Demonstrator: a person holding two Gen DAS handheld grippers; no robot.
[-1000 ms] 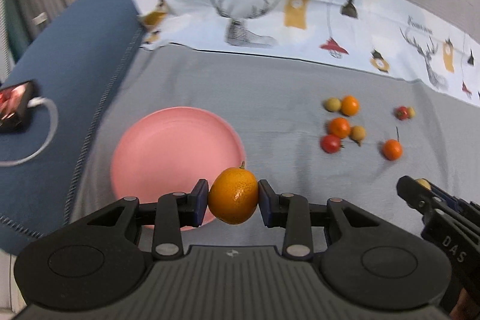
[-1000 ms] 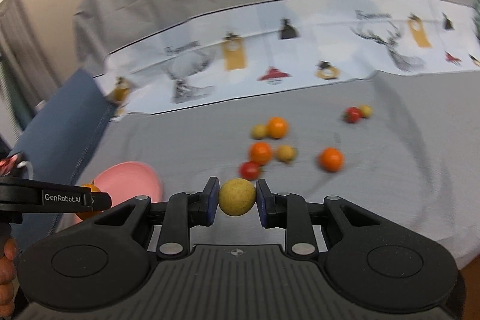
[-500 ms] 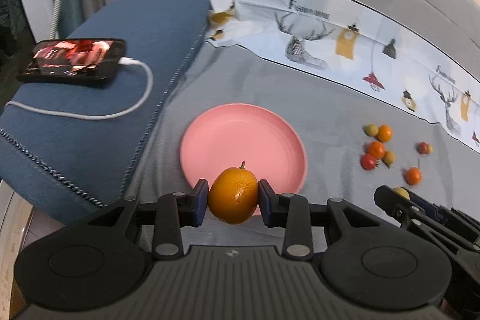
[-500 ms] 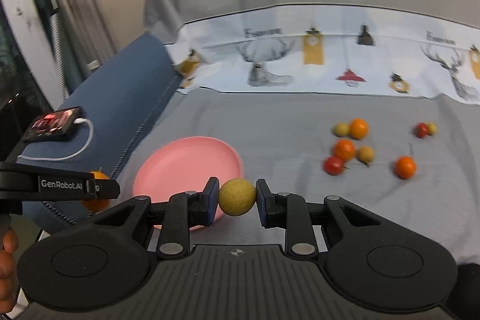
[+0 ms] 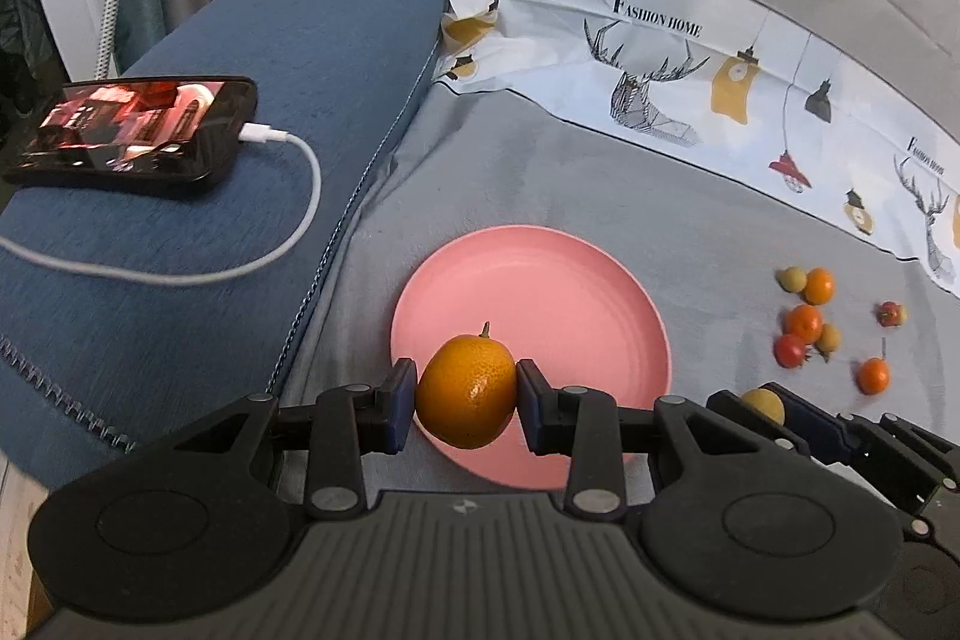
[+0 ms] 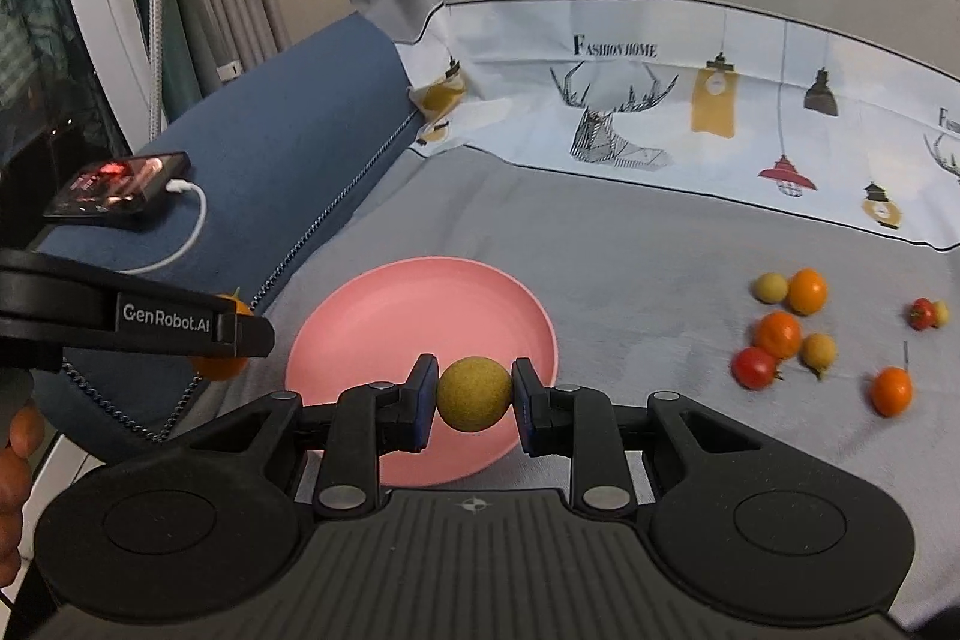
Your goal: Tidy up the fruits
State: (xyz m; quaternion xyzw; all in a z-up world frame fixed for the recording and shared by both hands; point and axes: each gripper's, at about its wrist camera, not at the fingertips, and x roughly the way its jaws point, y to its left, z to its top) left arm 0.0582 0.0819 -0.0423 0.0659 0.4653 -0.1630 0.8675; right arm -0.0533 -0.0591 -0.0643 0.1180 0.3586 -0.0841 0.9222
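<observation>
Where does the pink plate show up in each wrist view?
Left wrist: the pink plate lies at centre, just beyond the left gripper, which holds an orange fruit.
Right wrist: the plate lies centre-left, behind the right gripper, which holds a yellow-green fruit.
Shared landmark: the phone on the blue cushion, left of the plate.

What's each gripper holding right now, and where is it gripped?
Left gripper: orange, pinched at its sides, stem up. Right gripper: yellow fruit, pinched at its sides.
</observation>
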